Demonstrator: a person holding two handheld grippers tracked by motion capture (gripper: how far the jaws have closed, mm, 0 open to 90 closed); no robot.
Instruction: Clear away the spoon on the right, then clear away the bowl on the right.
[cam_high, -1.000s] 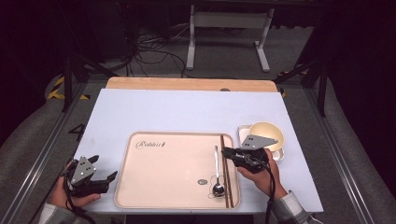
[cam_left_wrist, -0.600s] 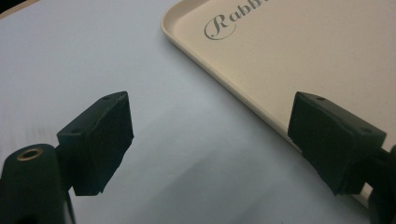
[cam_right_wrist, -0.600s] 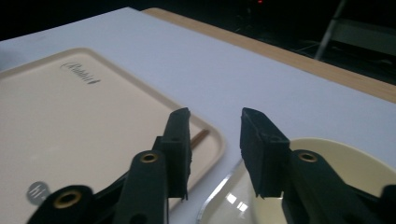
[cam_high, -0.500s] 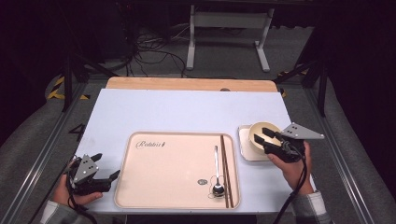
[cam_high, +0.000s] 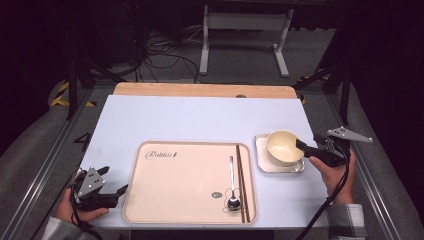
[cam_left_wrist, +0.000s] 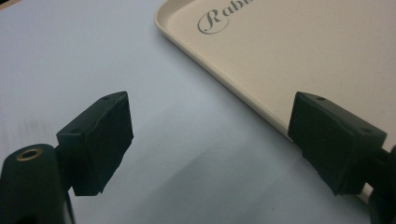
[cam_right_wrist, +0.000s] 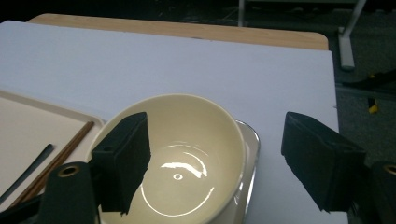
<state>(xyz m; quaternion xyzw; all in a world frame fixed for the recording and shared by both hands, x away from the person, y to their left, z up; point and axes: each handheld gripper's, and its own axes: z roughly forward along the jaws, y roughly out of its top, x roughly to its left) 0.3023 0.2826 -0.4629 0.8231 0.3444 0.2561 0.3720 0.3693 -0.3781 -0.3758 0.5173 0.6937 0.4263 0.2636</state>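
A cream bowl (cam_high: 281, 146) (cam_right_wrist: 187, 154) stands on a small square plate (cam_high: 265, 167) (cam_right_wrist: 251, 140) to the right of a beige tray (cam_high: 180, 180). A spoon (cam_high: 232, 182) and dark chopsticks (cam_high: 241, 182) lie along the tray's right side. My right gripper (cam_high: 304, 147) (cam_right_wrist: 215, 144) is open at the bowl's right rim, with one jaw over the bowl's inside and the other outside it. My left gripper (cam_high: 114, 184) (cam_left_wrist: 212, 126) is open and holds nothing, low over the table at the tray's (cam_left_wrist: 303, 46) left edge.
The white table top (cam_high: 200, 120) stretches bare behind the tray, with a wooden strip (cam_high: 205, 90) at its far edge. Metal rails run along both sides. A stand and cables are on the floor beyond.
My right gripper has swung from the tray's right edge beside the chopsticks out to the right side of the bowl. The left gripper has barely moved.
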